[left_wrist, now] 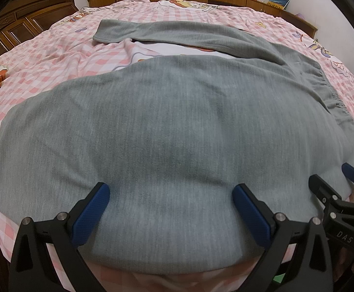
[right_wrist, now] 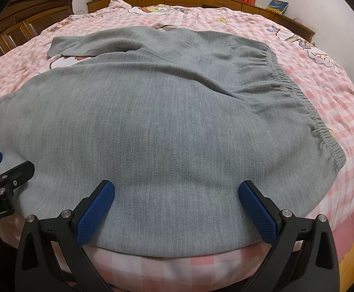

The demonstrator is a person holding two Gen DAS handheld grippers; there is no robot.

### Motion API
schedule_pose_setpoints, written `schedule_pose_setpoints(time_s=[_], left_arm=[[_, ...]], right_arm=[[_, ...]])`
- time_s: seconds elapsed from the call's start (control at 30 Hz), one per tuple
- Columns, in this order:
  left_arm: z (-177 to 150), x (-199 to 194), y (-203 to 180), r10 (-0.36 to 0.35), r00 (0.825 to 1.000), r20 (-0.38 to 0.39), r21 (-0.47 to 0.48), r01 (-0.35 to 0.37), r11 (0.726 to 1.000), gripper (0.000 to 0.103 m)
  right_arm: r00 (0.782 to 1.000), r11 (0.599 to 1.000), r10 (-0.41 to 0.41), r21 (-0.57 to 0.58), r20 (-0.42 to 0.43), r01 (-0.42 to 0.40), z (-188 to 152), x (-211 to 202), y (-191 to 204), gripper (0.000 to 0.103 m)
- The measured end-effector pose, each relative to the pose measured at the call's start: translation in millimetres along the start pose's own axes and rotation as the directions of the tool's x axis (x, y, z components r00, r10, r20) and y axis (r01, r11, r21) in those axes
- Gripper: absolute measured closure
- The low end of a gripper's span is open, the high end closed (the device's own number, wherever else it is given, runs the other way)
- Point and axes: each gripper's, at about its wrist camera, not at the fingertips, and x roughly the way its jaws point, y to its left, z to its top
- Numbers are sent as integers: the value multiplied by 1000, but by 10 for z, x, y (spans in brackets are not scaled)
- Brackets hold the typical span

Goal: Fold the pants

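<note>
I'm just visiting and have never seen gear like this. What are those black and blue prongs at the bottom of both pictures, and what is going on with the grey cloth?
Those prongs are two hand-held grippers; a person holds one in each hand. Each carries a wide-angle camera looking along its fingers, so one picture comes from the left gripper, the other from the right gripper. Both stand open over the near edge of the grey pants and hold nothing. The pants lie spread on a bed with a pink checked sheet, the elastic waistband to the right, one leg stretching far left. Nothing looks folded yet.
</note>
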Motion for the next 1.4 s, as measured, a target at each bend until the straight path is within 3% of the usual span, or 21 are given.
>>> schedule_pose_setpoints(time_s=[0.87,1.17,1.4], left_arm=[[22,-27,4,-13,1000,-11,7,13,1000,0],[87,-99,25,-32,999,-35,38,33,999,0],[359,-224,102,-77,997,-24,35,78,996,0]], right_arm=[[1000,1000,-2,-30,-22,1,15,-9,13,0],[996,997,60,-46,-61,-63,97,-40,-68,0],[989,992,123,-23,-77,-125,307,-88,-230,6]])
